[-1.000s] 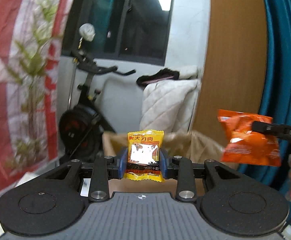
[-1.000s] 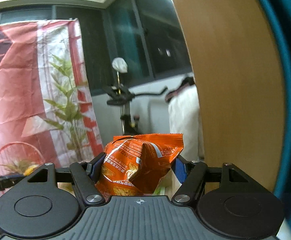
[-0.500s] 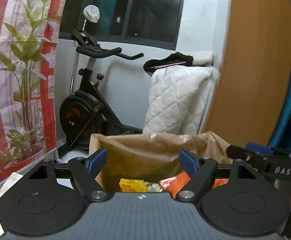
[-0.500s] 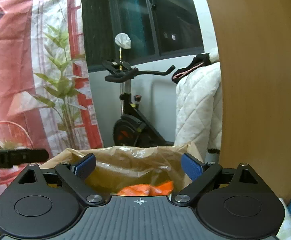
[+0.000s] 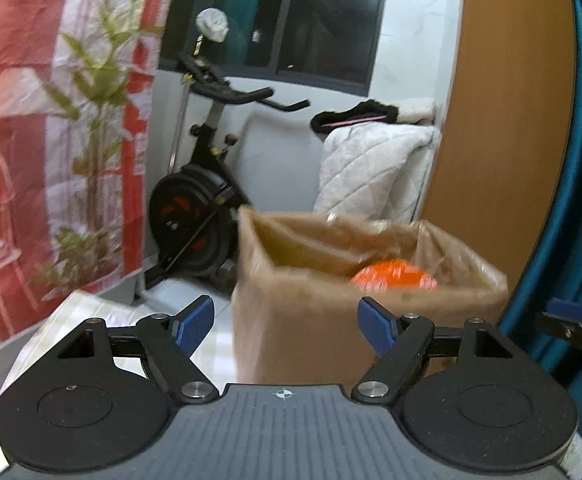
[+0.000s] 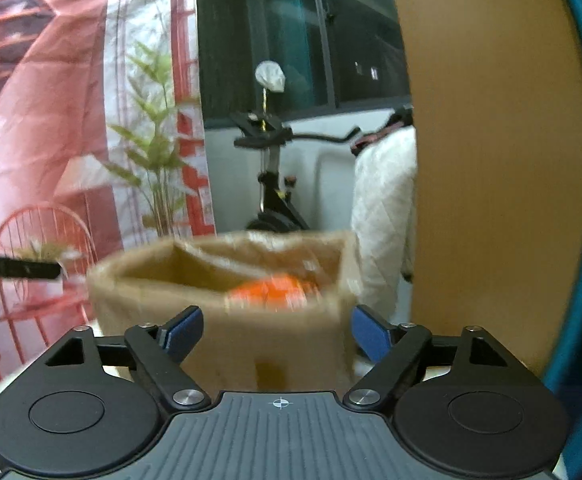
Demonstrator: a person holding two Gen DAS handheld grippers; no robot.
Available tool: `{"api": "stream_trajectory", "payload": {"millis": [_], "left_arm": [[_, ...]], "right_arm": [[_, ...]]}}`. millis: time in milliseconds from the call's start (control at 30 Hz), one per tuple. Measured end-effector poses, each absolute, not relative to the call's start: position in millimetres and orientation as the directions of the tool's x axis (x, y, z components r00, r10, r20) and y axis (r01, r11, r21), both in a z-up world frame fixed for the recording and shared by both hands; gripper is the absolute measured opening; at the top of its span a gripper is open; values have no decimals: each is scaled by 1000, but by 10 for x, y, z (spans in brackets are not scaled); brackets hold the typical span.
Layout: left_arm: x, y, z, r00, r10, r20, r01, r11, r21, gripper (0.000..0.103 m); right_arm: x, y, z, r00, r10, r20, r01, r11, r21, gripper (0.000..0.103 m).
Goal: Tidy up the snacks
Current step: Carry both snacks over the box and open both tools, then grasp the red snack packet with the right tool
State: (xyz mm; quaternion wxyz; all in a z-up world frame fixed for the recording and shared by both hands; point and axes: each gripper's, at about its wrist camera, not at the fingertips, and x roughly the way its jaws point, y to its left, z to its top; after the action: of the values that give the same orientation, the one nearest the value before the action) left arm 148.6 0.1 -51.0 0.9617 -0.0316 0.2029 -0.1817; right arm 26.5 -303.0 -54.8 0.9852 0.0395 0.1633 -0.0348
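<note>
Left gripper (image 5: 285, 322) released, nothing between its fingers. Right gripper (image 6: 278, 334) closing, also unloaded. Orange packet (image 5: 394, 275) lies inside box (image 5: 303, 320).

I see the open brown cardboard box (image 5: 291, 320) smeared by motion in both wrist views. The orange snack packet (image 5: 395, 276) inside it is a blur, its print unreadable, its lower part hidden behind the box wall. At the left view's right edge, the right claw (image 5: 571, 320) is cut off.
</note>
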Motion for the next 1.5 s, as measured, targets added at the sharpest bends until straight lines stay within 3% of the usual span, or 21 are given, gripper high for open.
{"api": "stream_trajectory", "payload": {"millis": [233, 400, 667, 800, 867, 967, 1433, 1500], "left_arm": [[1137, 204, -913, 825, -327, -461, 265, 944, -196, 80], [1038, 263, -1162, 794, -303, -526, 232, 952, -198, 78], [1002, 239, -1266, 781, -298, -550, 234, 955, -185, 77], [956, 167, -1341, 767, -306, -564, 236, 952, -195, 76], [947, 125, -1375, 760, -306, -574, 243, 952, -187, 76], [939, 44, -1407, 750, -313, -583, 259, 950, -175, 75], [1050, -793, -1770, 620, -402, -674, 399, 901, -171, 75], [1081, -913, -1858, 598, -404, -692, 409, 897, -170, 68]], "right_arm": [[-175, -3117, -1316, 866, -146, -478, 208, 975, 79, 75], [-265, -3138, -1880, 781, -185, -596, 274, 960, 60, 67], [-266, -3230, -2203, 722, -183, -667, 325, 941, 94, 58], [-238, -3087, -2281, 720, -220, -658, 277, 961, -18, 55], [-232, -3026, -2279, 735, -211, -645, 247, 968, -36, 46], [-221, -2966, -2276, 752, -222, -621, 217, 972, -86, 44], [-400, -3015, -2253, 840, -166, -517, 188, 982, -9, 43], [-420, -3029, -2246, 847, -163, -507, 190, 982, 2, 44]]}}
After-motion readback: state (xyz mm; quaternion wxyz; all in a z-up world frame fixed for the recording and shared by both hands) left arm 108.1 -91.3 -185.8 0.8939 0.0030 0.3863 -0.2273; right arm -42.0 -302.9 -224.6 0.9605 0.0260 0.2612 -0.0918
